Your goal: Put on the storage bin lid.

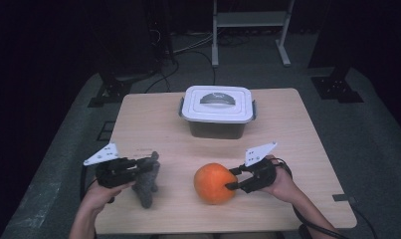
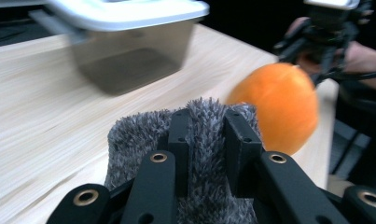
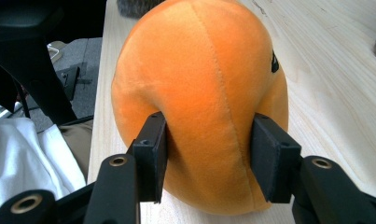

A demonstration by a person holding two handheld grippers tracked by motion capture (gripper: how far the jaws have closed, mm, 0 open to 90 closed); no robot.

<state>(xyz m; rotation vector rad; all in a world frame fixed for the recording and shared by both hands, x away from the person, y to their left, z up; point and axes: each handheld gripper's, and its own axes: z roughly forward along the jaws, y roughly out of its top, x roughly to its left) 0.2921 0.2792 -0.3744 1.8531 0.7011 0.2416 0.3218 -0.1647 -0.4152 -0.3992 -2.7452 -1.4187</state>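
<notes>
At the table's near left, the left gripper (image 1: 147, 167) pinches a shaggy grey plush (image 1: 147, 185) between its black jaws. Just right of it sits a round, velvety orange plush ball (image 1: 214, 183), its seamed side dented by the right gripper (image 1: 231, 179) clamped on it. Behind stands a white-lidded plastic box (image 1: 218, 110) on pale wood table (image 1: 297, 149).

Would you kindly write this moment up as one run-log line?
left gripper: shut on grey furry toy | right gripper: shut on orange plush ball | lidded box: closed, at far table edge
</notes>
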